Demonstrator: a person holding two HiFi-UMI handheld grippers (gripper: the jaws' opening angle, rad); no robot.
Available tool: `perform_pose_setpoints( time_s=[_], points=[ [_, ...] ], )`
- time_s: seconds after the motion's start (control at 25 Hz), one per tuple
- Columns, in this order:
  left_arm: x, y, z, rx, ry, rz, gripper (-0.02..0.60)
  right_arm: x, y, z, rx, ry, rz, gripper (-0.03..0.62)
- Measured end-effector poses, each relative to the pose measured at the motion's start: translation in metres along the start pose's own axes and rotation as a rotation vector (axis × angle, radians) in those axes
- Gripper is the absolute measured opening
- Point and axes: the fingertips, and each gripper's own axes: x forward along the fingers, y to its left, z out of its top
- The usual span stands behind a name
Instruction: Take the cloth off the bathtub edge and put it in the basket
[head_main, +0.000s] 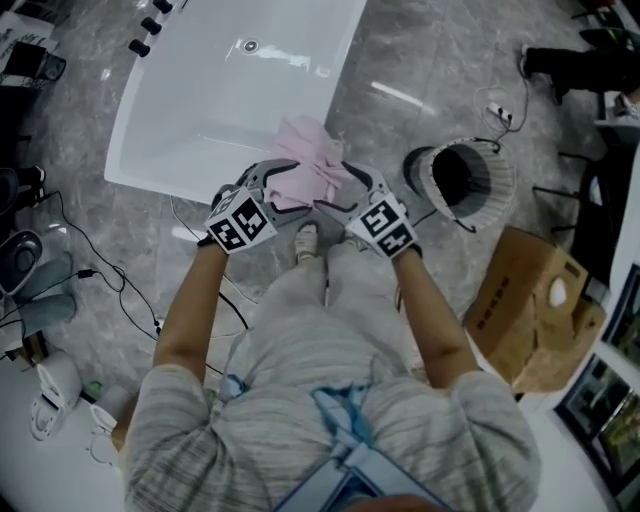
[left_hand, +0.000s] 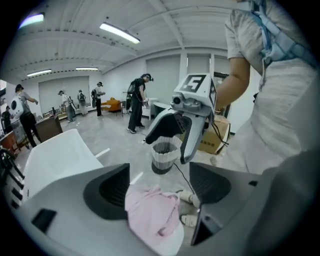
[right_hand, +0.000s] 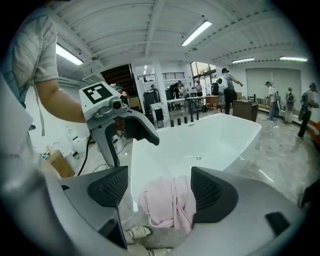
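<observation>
1. The left arm (head_main: 188, 310) and the right arm (head_main: 432, 310) are stretched forward and down, side by side.
2. The left gripper (head_main: 278, 185) is tilted downward, with its fingers (left_hand: 112, 187) held apart.
3. The right gripper (head_main: 345, 190) is tilted likewise, with its fingers (right_hand: 212, 192) apart. The two grippers' tips are turned toward each other.

I'm looking into a big open test hall rather than a bathroom. A freestanding white bathtub (head_main: 230, 90) sits at eleven o'clock straight on a grey marble-look floor (head_main: 420, 40), with loose cables (head_main: 120, 288) trailing at nine o'clock and a cardboard box (head_main: 530, 310) at four. The claw cameras show long strip lights (left_hand: 119, 33) overhead and several people (left_hand: 137, 102) standing about far behind.
</observation>
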Motion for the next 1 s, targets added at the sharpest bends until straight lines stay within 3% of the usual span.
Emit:
perform_pose_setpoints(
  time_s=[0.08, 0.2, 0.48, 0.84, 1.0],
  points=[
    [0.006, 0.004, -0.022, 0.026, 0.076, -0.022, 0.413, 0.014, 0.002, -0.011, -0.017, 0.047, 0.031, 0.388],
    [0.015, 0.007, -0.054, 0.056, 0.179, -0.059, 0.459, 0.035, 0.006, -0.03, -0.044, 0.113, 0.071, 0.471],
    [0.039, 0.013, -0.112, 0.099, 0.356, -0.128, 0.589, 0.074, -0.002, -0.08, -0.107, 0.269, 0.096, 0.555],
    [0.075, 0.034, -0.179, 0.203, 0.56, -0.185, 0.589, 0.118, -0.025, -0.141, -0.139, 0.42, 0.108, 0.574],
    [0.09, 0.047, -0.21, 0.212, 0.633, -0.2, 0.589, 0.141, -0.031, -0.162, -0.146, 0.466, 0.11, 0.574]
  ],
)
